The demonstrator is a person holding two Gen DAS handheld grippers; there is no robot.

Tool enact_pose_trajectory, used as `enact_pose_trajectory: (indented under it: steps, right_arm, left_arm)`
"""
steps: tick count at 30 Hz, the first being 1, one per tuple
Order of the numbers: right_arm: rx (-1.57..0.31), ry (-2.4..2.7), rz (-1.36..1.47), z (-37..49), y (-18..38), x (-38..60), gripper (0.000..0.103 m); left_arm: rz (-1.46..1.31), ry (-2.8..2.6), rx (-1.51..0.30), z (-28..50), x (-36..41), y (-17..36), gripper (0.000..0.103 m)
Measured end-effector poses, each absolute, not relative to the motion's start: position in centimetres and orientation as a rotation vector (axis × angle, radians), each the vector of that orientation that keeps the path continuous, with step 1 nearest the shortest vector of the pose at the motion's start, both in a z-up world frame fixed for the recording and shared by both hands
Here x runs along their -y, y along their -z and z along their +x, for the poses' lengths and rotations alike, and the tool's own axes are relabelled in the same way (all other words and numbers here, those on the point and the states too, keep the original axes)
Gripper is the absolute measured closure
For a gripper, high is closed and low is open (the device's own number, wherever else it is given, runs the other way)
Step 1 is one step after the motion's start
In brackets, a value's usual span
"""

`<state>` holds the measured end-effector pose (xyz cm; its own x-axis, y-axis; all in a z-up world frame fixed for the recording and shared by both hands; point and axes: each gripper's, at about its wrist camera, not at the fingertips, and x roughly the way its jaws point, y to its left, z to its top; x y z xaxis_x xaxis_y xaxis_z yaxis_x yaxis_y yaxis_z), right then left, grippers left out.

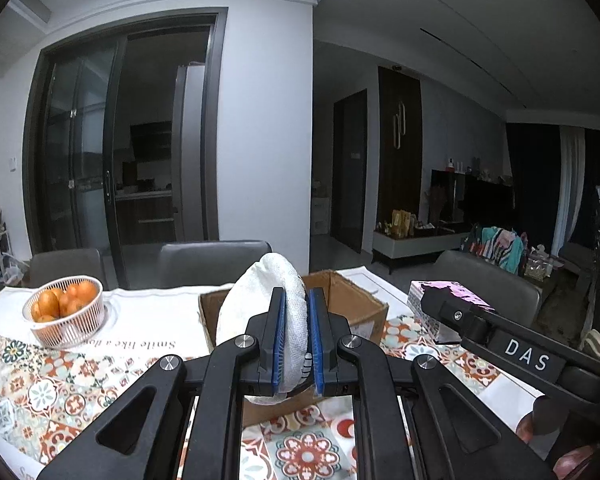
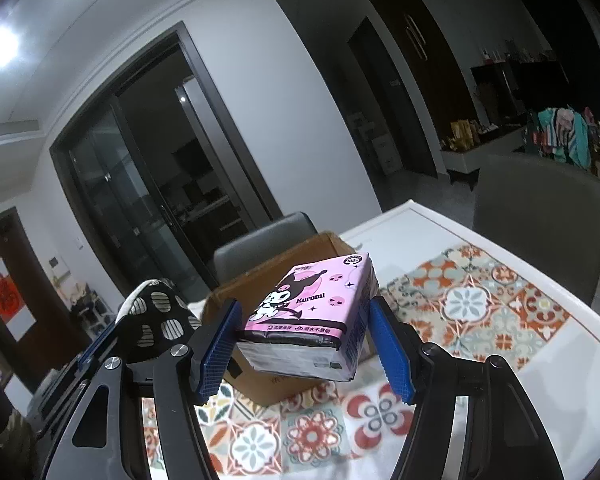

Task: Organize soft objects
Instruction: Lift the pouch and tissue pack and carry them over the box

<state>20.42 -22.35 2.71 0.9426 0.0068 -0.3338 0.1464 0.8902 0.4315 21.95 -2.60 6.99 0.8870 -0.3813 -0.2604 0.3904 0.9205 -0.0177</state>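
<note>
Softness marks both held things. The left hand-held gripper (image 1: 297, 340) is clamped nearly together on a white padded fabric piece (image 1: 260, 304), whose other face, seen from the right wrist, is black with pale striped ovals; it looks like a quilted mitt or pad, though that is not certain. It seems light and limp: the blue pads (image 1: 278, 344) sink into it, and the free part stands up above the jaws, so a pinch near the middle, as here, should hold it without much flop.

The right hand-held gripper (image 2: 304, 344) is clamped on a pink Kuromi tissue pack (image 2: 312, 312), its jaws standing fairly wide across the pack's short sides. The pack looks light and squashy, with a slick plastic wrap that could slide under a weak grip; the flat sides are the sensible place to hold it.

Both things hang in the air in front of and above the open cardboard box (image 1: 348, 304), which stands on the tabletop (image 1: 52, 396) and is judged to be where they go. The tabletop wears a tiled-pattern cloth of orange, teal and white. Left of the box sits a white basket of oranges (image 1: 66, 312). Beyond the box stand grey chairs (image 1: 216, 260), then a dim room with dark sliding glass doors (image 1: 120, 140) behind and a low cabinet (image 1: 412, 240) to the right.
</note>
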Motion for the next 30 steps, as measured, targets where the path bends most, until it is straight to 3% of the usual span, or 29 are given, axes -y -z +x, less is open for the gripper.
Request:
enact_pose_trajectory:
  steps: [30]
  right_arm:
    - [-0.238,0.023,0.459,28.9,-5.1,22.8,0.037]
  left_arm:
    - [0.049,0.37,-0.238,29.8,3.6,-6.6,0.09]
